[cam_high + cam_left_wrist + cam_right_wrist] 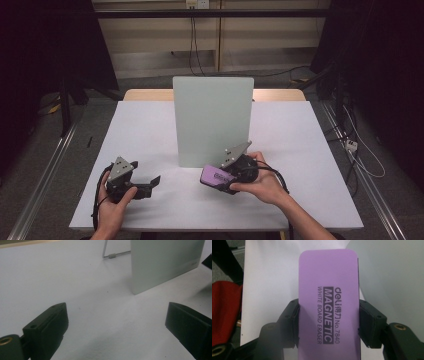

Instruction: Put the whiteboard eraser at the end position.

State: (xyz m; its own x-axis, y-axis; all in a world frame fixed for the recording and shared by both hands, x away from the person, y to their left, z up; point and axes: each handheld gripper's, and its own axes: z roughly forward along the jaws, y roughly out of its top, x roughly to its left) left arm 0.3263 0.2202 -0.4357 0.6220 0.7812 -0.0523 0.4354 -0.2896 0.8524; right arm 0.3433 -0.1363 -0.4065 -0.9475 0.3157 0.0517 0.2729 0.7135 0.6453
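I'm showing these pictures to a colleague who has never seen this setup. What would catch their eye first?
Probably the purple eraser, the one strong colour here, clamped by its long sides in the right gripper at the table's near right; its print reads "MAGNETIC WHITE BOARD ERASER". Next, the pale whiteboard standing upright mid-table, just behind it. The left gripper rests at the near left, its fingers wide apart over the bare white table.

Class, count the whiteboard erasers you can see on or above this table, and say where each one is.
1. The purple eraser sits clamped in the right gripper, just in front of the upright board.
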